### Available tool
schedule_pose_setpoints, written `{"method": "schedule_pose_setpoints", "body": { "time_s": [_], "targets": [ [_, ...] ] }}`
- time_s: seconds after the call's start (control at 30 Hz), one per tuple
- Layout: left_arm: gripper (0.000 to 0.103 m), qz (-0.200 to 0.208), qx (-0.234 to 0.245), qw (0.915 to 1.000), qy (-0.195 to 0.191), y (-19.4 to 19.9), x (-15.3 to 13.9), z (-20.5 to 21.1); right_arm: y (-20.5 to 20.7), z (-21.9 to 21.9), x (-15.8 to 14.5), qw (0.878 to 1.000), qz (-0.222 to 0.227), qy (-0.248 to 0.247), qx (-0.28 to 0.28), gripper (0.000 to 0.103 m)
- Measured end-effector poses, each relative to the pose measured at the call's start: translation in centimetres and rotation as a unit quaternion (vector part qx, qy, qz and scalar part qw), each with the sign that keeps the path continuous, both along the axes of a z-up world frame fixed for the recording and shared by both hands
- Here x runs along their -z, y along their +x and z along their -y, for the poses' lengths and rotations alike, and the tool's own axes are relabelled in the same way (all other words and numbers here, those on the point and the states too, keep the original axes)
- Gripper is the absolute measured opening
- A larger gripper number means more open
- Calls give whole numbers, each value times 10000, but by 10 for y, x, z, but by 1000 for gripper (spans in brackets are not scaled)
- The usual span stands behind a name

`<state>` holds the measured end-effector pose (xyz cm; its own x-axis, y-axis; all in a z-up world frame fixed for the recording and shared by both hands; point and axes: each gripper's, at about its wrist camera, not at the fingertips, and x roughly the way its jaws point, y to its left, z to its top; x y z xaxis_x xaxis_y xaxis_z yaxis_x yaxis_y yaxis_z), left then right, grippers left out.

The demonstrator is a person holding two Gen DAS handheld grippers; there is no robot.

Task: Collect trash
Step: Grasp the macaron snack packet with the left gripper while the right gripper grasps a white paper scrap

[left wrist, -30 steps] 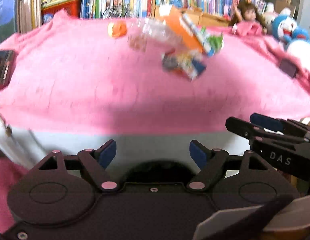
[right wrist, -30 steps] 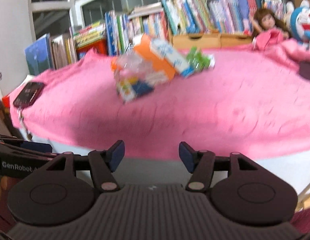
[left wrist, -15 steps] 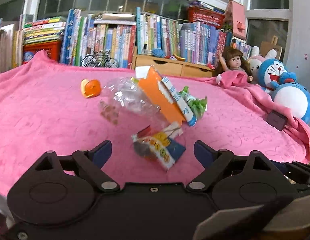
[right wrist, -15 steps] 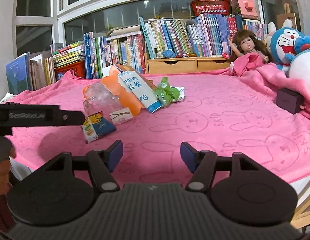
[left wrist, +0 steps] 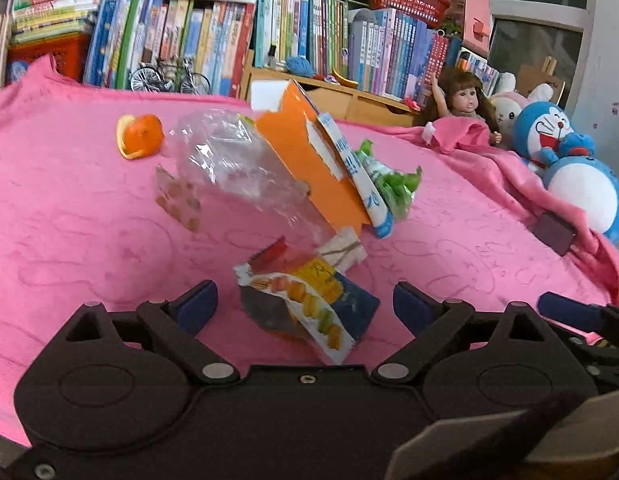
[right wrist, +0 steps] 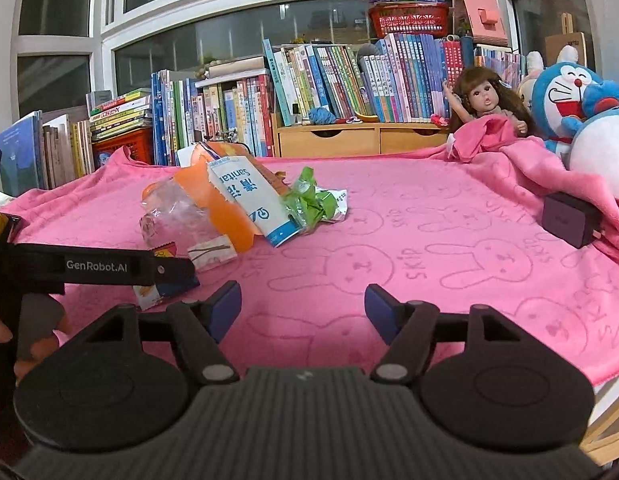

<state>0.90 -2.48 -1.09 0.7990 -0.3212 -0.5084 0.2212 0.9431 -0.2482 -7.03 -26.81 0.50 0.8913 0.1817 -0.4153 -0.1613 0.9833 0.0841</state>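
A heap of trash lies on the pink blanket [left wrist: 89, 220]: an orange peel [left wrist: 139, 136], a clear plastic bag [left wrist: 233, 168], an orange carton [left wrist: 309, 160], a blue-and-white packet [left wrist: 361, 176], a crumpled green wrapper [left wrist: 397, 184] and a colourful snack wrapper [left wrist: 305, 304]. My left gripper [left wrist: 303, 308] is low over the blanket, its jaws opening. The snack wrapper sits between them, untouched by the pads. My right gripper [right wrist: 303, 304] is right of the heap, jaws opening over bare blanket. One left finger [right wrist: 109, 266] partly hides the snack wrapper [right wrist: 149, 294] there.
A black block [right wrist: 571, 220] rests at the blanket's right side, by a doll [right wrist: 483, 100] and blue plush toys [right wrist: 569, 92]. Books [right wrist: 309, 80] and wooden drawers [right wrist: 349, 140] line the back. A small white wrapper [left wrist: 341, 250] lies by the carton.
The left gripper came forward from the table's edge over the blanket and widened; the snack wrapper now lies between its fingers. The right gripper edged forward and opened slightly.
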Motion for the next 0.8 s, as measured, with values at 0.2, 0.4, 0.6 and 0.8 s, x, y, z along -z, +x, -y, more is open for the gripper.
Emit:
{"method": "schedule_pose_setpoints", "body": {
  "time_s": [0.2, 0.4, 0.6, 0.8],
  "targets": [
    [85, 145, 128, 9994, 281, -1, 5, 9, 9, -7, 1, 9999, 7, -94, -52, 79],
    [54, 217, 180, 9991, 321, -8, 1, 7, 20, -12, 1, 9999, 34, -126, 37, 79],
    [53, 245, -146, 9986, 450, -18, -10, -6, 37, -33, 5, 9990, -40, -301, -342, 79],
    [53, 318, -572, 9957, 661, -26, -20, -25, 65, -68, 8, 9921, -129, -794, -962, 80]
  ]
}}
